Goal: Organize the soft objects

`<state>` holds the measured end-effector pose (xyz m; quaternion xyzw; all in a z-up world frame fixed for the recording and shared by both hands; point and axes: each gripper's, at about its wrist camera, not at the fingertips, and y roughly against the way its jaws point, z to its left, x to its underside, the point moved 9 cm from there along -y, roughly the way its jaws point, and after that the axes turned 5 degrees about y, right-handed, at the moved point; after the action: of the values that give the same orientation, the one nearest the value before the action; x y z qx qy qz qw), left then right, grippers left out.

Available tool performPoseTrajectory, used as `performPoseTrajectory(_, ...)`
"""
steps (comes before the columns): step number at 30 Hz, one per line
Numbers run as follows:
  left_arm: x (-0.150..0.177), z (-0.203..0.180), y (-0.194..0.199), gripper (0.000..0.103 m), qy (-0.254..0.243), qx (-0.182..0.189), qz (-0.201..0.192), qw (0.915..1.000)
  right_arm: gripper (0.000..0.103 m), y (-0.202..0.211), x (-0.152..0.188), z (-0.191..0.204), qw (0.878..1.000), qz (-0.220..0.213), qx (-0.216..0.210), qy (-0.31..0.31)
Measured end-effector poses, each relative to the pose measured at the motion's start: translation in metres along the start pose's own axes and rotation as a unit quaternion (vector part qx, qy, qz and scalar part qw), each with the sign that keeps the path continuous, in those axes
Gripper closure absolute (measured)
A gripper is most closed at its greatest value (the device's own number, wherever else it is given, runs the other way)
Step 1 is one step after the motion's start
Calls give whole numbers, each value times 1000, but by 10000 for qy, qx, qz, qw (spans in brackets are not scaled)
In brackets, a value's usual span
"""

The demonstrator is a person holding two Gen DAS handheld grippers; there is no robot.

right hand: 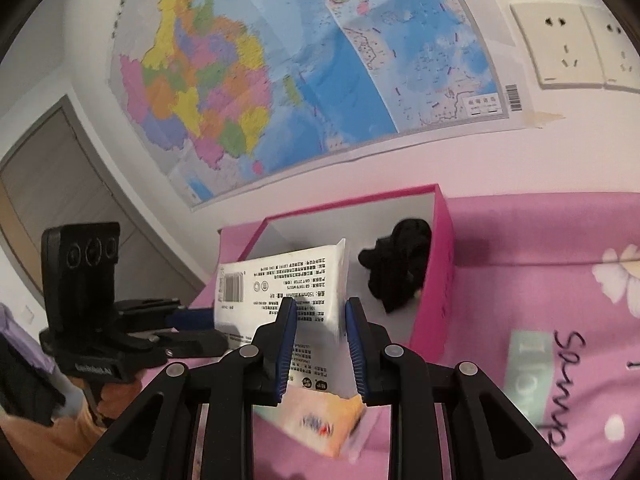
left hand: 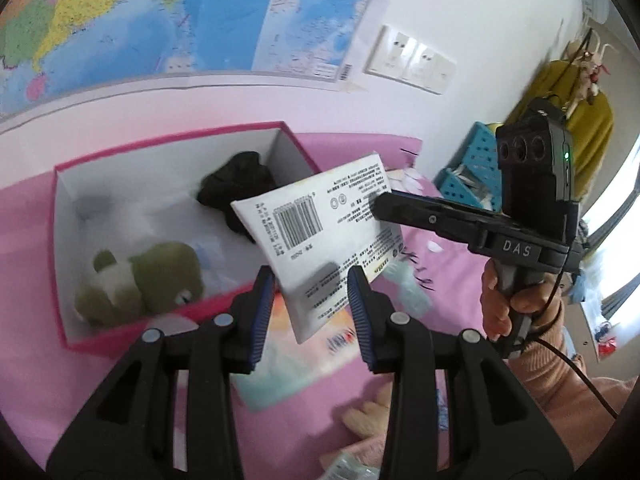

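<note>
A: Right tongs [right hand: 320, 344] have the white tissue pack [right hand: 288, 300] — blue pads pressed on either side of it, and the pack is up in the air, clear of the pink bedspread [right hand: 560, 280].

B: From the left wrist view you see it well: the pack [left hand: 320, 236] hangs tilted, barcode side up, with the right tongs [left hand: 376, 206] pinching its far edge. It sits just over the near right corner of the pink box [left hand: 64, 264], not inside it.

A: And the left tongs [left hand: 312, 312]?

B: Spread apart, holding nothing — the pack's lower corner dips between the two blue pads, but there's a gap on both sides.

A: What's in the box?

B: A green plush toy [left hand: 148, 284] lying against the near wall, something pale and fuzzy behind it that's too blurred to name, and a black bundle of cloth [left hand: 240, 184] at the far right corner.

A: The right wrist view has that black bundle [right hand: 400, 264] too, tucked against the box's pink side wall [right hand: 438, 280], just beyond the pack.

B: Under the pack, flat on the bedspread, is a second packet [left hand: 296, 360] with orange and pale blue print. Near the bottom edge there's a cream plush piece [left hand: 368, 416], only partly in view.

A: Map [right hand: 300, 60] on the wall behind, sockets [right hand: 560, 48] to its right.
</note>
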<state>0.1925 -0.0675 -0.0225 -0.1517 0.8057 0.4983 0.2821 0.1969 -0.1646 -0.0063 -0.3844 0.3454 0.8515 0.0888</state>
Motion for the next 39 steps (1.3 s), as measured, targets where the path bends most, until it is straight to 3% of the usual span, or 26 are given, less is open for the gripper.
performPoseTrajectory(8,-18,26,-28,63,248,-236,212,9992,78,-34,-18,-21,9995,103,253,-165)
performPoseTrajectory(19,-19,54,-66,63,517,-495,693,9950,75,-62,-10,-41,9955,538,764,-149)
performPoseTrajectory(24,-23,61,-67,63,655,-592,672,9938,61,-62,-8,-47,9910,715,1118,-158)
performPoseTrajectory(28,-22,62,-60,63,610,-692,543,9943,45,-53,-14,-37,9891,567,1347,160)
performPoseTrajectory(32,-20,56,-47,63,427,-721,285,9961,44,-40,-11,-26,9922,475,1118,288)
performPoseTrajectory(39,3,16,-4,56,-131,-260,-269,9992,44,2,9,-1,9975,180,532,431)
